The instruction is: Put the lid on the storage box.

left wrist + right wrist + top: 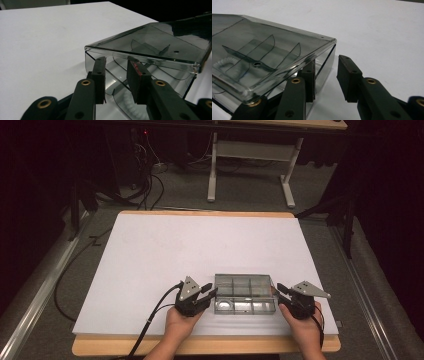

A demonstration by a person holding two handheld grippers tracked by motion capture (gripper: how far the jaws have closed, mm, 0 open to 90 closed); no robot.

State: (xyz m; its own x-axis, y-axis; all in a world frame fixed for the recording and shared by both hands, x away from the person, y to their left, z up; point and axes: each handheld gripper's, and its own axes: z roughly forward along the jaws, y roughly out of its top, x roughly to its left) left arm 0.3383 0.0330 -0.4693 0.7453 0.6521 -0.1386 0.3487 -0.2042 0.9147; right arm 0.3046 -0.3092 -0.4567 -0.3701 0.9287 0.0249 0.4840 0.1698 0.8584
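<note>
The clear compartment box [245,294] lay on the white counter [165,250] near your edge, its lid slightly raised. Your left claw [214,292] stood at its left end, jaws apart, reaching into the gap under the lid. Your right claw [279,289] stood at its right end, jaws apart, straddling the end wall
</note>
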